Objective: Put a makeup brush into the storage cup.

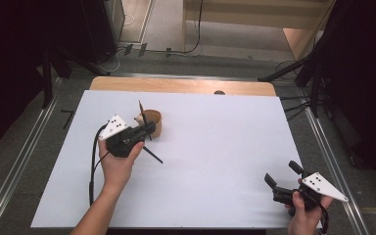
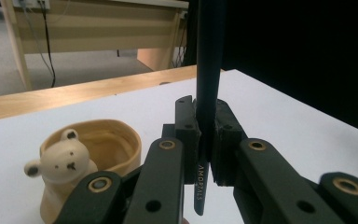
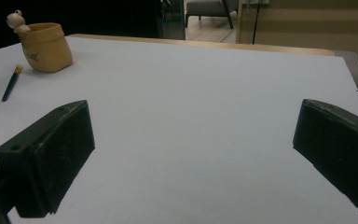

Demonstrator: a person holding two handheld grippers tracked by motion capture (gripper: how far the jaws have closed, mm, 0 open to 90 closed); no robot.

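Nearest the lens in the left gripper view: the left gripper [image 2: 204, 140], jaws pinched tight on a dark pencil [image 2: 209, 70]. Pencil stands upright betw. the pads, long axis vertical, most of its length above the jaws, short end below. Pale lettering runs along that lower end; too small to read for sure.

High view: left gripper [image 1: 149, 128] sits right at the bear cup [image 1: 152, 122], pencil [image 1: 142, 112] pointing up and a bit away from the person, just over the cup's near rim. A second dark pencil [image 1: 152, 154] lies flat on the white sheet [image 1: 215, 147] just nearside of the cup, axis diagonal.

Bear cup [image 2: 91, 161] is tan, w/ a small cream bear figure on its rim. Right gripper view shows dark writing on the cup [image 3: 44, 46] wall, not legible, and a dark pencil w/ pale tip [image 3: 11, 83] just beside it.

Right gripper [image 1: 281, 183] is well apart from the cup, near the sheet's near right corner, jaws spread wide, nothing betw. them.

Room: sheet right of the cup is bare out to its far and right edges; cup sits well inside the left edge.
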